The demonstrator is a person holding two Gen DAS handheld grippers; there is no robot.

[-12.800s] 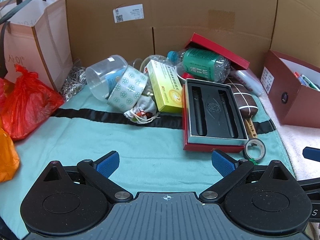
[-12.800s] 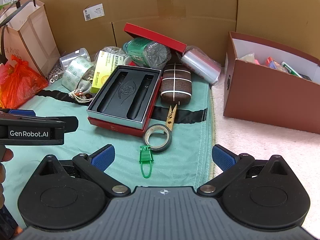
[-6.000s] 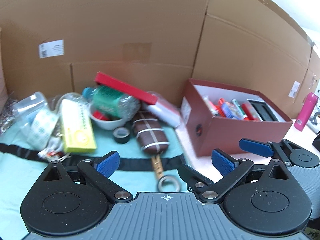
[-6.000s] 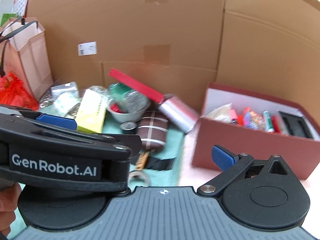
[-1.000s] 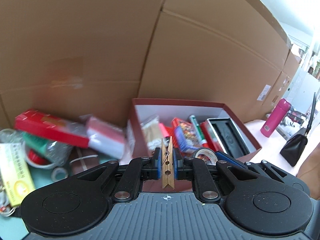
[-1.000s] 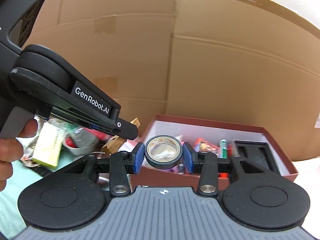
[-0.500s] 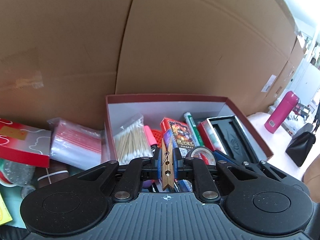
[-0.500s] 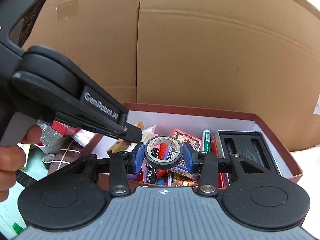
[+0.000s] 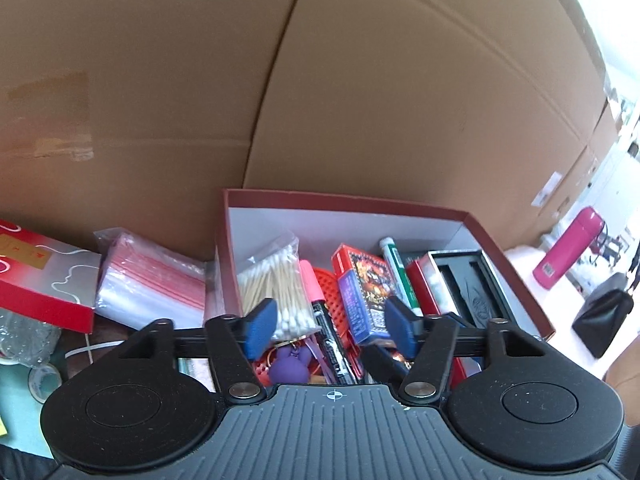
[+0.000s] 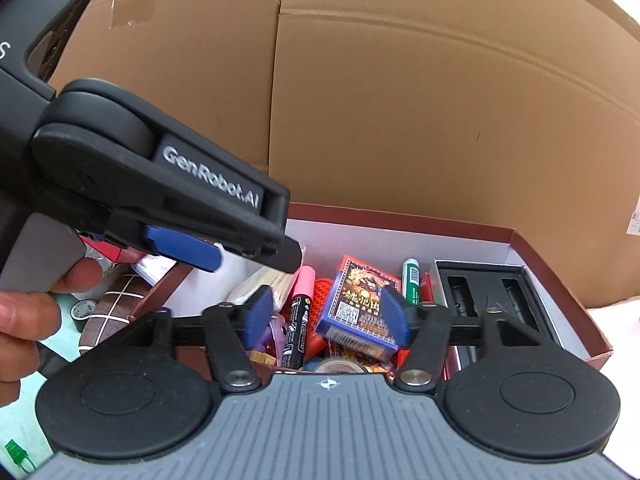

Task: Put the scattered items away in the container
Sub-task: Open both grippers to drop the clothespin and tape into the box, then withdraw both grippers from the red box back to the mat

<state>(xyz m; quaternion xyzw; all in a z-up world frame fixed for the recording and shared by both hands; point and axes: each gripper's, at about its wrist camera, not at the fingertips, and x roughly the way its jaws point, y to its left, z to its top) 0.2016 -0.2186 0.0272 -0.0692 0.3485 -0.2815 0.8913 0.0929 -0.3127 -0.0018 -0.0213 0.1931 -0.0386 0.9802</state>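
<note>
Cardboard wall [image 9: 160,80] behind red box [image 9: 344,202]. Left hand-held gripper [image 9: 328,326] and right hand-held gripper [image 10: 326,320] over it, jaws opening, nothing between. Tape roll [image 10: 340,367] lies inside box.

Both grippers tilt downward, side by side. The left gripper [image 9: 328,326] has its jaws opening, blue pads [image 9: 261,325] apart with nothing pinched between them. The right gripper [image 10: 326,320] is opening too, nothing clamped. A hand [image 10: 28,312] wraps the left gripper's handle at the right wrist view's left edge.
</note>
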